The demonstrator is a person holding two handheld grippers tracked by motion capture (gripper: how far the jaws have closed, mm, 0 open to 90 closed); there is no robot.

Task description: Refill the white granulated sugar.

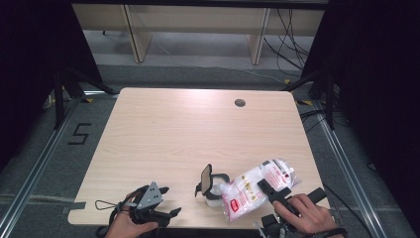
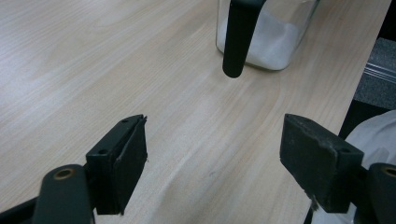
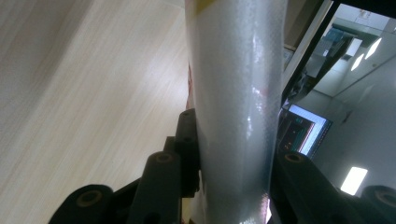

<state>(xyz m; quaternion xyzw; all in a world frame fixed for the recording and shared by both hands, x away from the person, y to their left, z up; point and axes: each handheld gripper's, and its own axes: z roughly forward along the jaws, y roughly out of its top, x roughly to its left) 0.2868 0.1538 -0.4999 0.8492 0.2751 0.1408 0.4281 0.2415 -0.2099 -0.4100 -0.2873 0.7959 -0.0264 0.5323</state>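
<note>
Left gripper (image 1: 166,201) rests at the near-left worktop (image 1: 173,134) edge, jaws spread, nothing between them. Centre-right: glass jar (image 1: 214,191), part-filled with white granules, black flip lid (image 1: 205,179) raised. Right gripper (image 1: 271,191) has its jaws pinching the plastic bag (image 1: 257,186) mid-body, tilted with its mouth at the jar. Bag looks soft, slick and shifting; judged best held mid-body, not at the sagging ends.

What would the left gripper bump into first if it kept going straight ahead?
Probably the glass jar of white powder, or the black handle hanging down in front of it. The left gripper is open, with bare table before it. Depth is hard to judge.
</note>
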